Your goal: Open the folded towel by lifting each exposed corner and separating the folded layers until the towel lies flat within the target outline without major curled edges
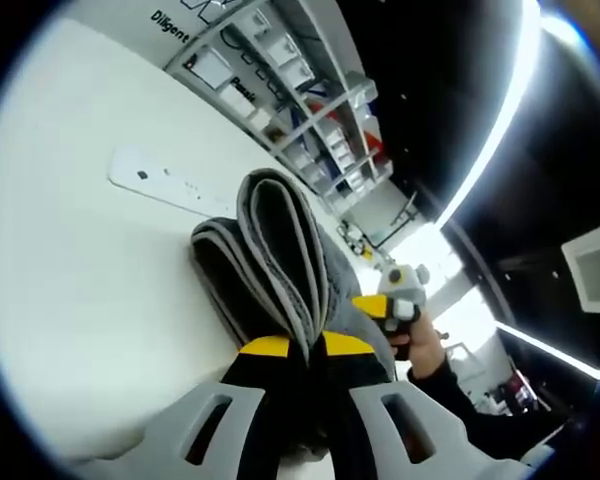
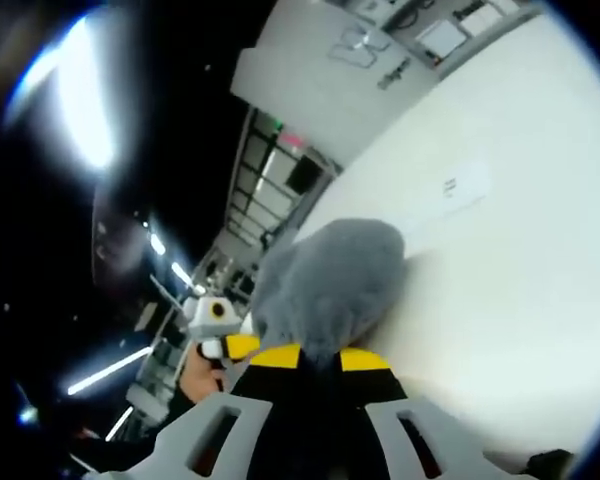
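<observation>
Looking along the left claw (image 1: 307, 348) in the left gripper view, we see its yellow-tipped jaws closed tight on the folded grey terry towel (image 1: 270, 260), its layered edges lifted above the white worktop (image 1: 70, 300). Beside it we see the other claw in a person's hand (image 1: 423, 345). In the right gripper view, our right claw (image 2: 310, 356) pinches the same towel, raised off the worktop.

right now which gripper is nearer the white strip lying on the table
Left, as far as I can judge. The left gripper clamps the towel just short of the white strip; the right gripper clamps it farther back.
</observation>
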{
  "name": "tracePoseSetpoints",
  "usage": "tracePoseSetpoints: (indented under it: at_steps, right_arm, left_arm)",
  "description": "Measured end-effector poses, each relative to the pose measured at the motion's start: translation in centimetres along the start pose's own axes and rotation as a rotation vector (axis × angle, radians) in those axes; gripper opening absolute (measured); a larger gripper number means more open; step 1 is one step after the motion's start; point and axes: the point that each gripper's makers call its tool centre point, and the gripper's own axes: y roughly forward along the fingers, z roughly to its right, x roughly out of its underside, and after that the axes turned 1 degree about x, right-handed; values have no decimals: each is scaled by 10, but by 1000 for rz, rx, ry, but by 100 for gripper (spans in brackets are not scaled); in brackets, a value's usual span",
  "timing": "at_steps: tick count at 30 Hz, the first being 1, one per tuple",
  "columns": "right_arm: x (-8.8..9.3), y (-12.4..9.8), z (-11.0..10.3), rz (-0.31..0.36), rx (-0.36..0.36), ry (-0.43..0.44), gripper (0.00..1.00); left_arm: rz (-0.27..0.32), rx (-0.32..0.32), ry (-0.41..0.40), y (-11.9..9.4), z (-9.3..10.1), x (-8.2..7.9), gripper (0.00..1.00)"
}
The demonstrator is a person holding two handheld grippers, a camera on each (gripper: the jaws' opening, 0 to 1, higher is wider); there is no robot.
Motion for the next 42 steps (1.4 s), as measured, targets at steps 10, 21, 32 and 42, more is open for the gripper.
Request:
tracePoseSetpoints:
  at_steps: [10,21,32,42]
  right_arm:
    - [3,0,-3,-11,-9,-7,6]
    - [4,-2,-4,-27,9,-29,5]
    - [6,-3,-5,-32,21,-21,5]
    - [14,-9,-7,-30,27,-8,4]
  left_arm:
    - [-7,-12,14,-1,4,7,5]
    - [-19,-40,35,0,23,32,4]
    - [-30,-51,45,-4,17,24,4]
    - [-39,-35,31,-7,16,23,3]
